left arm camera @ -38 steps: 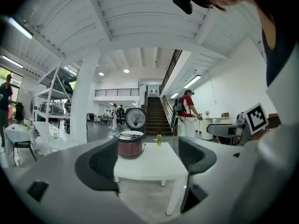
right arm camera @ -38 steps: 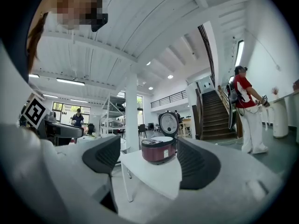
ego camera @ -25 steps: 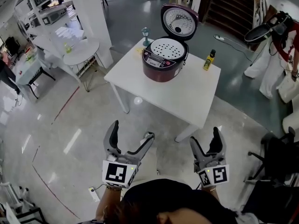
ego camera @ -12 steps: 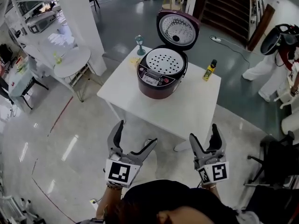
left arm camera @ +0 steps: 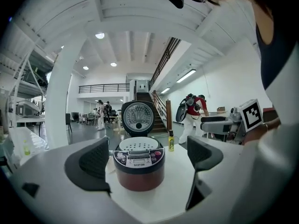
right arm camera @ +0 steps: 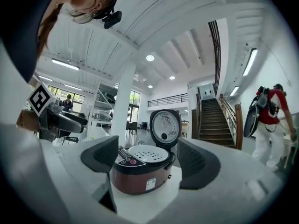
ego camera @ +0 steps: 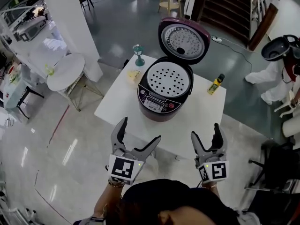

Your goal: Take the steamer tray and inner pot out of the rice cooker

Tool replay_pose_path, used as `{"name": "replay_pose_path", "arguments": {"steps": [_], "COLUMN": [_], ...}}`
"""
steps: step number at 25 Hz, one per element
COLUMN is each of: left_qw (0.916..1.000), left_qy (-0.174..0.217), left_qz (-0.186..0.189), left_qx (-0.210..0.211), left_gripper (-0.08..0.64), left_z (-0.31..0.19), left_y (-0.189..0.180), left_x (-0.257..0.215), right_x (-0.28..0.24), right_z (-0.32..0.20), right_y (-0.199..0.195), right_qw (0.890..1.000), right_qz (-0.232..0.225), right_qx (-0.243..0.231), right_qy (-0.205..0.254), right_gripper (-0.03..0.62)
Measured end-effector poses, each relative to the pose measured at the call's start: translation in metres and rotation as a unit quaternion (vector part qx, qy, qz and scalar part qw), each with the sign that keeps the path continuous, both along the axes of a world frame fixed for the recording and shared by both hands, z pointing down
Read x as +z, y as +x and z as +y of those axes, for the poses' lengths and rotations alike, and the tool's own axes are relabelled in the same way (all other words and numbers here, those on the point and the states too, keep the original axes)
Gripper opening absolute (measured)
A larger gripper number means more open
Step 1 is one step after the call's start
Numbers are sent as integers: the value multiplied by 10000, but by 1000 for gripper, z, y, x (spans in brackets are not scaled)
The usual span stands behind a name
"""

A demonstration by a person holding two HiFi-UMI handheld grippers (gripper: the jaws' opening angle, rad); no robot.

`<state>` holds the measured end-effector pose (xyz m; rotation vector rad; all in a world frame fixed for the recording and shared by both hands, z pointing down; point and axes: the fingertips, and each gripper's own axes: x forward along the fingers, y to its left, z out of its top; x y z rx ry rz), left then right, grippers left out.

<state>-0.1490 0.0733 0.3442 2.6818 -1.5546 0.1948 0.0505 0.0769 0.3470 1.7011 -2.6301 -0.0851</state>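
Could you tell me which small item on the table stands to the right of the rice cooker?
The yellow bottle; the teal goblet stands left of the rice cooker.

**Three lenses, one rice cooker**

The head camera looks steeply down from above the person, standing back from the desk [ego camera: 201, 107]. Cameras on the left gripper [ego camera: 139, 130] and right gripper [ego camera: 205, 131] sit low off the desk's near edge, facing level between their own parted jaws. All three share the open rice cooker [ego camera: 165, 90], which is nearer in both gripper views.
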Motion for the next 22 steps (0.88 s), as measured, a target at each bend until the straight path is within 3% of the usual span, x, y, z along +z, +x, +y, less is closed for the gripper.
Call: {"name": "replay_pose_path", "arguments": {"steps": [3,8,13,17,22], "left_qw": [9998,9996,9991,9991,9980], "left_qy": [150,-175,-388,-411,-550], "left_qz": [-41,-117,166,-57,-311], "left_qx": [139,180,-13,-33,91], "left_gripper": [502,502,502,502,502], "left_z": [-36,-82,-122,-152,-181], "left_y": [4,-4,-26,-23,-9], "left_x": [-6,6,13,18,30], "right_x": [-1,-2,6,21,17], "right_z": [-36,-80,-106,-129,-158], "right_y": [-4,-17,-19,-13,-14], "right_qw": [9998,9995,9988,9969,9969], "right_qz": [-146,-143,-26,70,274], "right_qx": [124,223,387,523,519], "right_qy": [-85,-157,-297,-590,-527], "right_gripper": [393,393,393,394,393]}}
